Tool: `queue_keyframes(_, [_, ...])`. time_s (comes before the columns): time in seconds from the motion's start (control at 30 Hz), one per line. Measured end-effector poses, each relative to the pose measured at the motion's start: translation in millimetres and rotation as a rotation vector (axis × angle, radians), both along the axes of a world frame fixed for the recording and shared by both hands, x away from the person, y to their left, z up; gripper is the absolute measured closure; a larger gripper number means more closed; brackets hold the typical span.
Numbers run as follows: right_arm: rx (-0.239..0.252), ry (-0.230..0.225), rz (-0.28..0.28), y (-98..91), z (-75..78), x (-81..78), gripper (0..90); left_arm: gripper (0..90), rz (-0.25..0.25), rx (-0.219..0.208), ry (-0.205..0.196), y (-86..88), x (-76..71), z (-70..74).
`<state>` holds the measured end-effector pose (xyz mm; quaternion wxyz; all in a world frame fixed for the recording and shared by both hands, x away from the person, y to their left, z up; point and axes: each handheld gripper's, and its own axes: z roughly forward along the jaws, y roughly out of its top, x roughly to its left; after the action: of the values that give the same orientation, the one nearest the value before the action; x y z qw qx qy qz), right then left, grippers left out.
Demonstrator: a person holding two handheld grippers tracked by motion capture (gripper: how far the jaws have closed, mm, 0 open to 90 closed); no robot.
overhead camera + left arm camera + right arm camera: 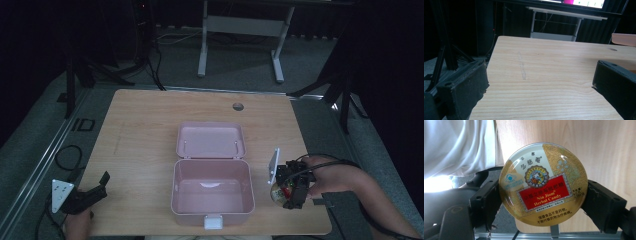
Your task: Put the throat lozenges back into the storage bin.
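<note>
Tongs on the right (543, 195) are clamped on a round Nin Jiom herbal candy tin (543, 184) — held above the counter (140, 130) edge, just right of the open pink lunch box (212, 192). Left tongs (98, 189) stand apart, holding nothing, low over the counter's near-left corner.

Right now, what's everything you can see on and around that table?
Table: one, light wood, centre.
Lidded box: one, pink, open, mid-table near the person's edge.
Candy tin: one, round, gold with a red label, at the table's right edge.
Desk frame: one, white, on the floor beyond.
Left gripper: one, black, open, over the near-left corner.
Right gripper: one, black, shut on the candy tin.
</note>
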<state>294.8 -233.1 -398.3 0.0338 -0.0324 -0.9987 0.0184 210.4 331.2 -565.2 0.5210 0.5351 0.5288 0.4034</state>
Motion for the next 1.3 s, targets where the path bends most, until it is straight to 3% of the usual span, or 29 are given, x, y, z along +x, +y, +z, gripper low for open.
queue_keyframes(0.17, [0.034, -0.041, 0.004, 5.0, 28.1, -2.3, 19.9, 0.4, -0.001, -0.001, 0.000, 0.1, 0.0, 0.0])
queue_keyframes(0.33, [0.052, -0.035, -0.023, 14.1, 40.3, 0.0, 19.9, 0.3, -0.002, -0.005, -0.001, 0.2, 0.1, 0.0])
queue_keyframes(0.73, [0.049, -0.050, 0.039, 42.3, 41.0, 0.1, 19.9, 0.3, -0.004, -0.006, -0.001, 0.5, 0.0, 0.0])
queue_keyframes(0.9, [0.069, -0.055, 0.090, 64.5, 37.5, 0.9, 19.9, 0.3, -0.005, -0.007, -0.001, 0.7, 0.0, 0.0])
queue_keyframes(1.3, [0.082, -0.055, 0.152, 104.1, 40.5, -2.2, 19.9, 0.3, -0.007, -0.006, -0.003, 0.8, -0.3, -0.1])
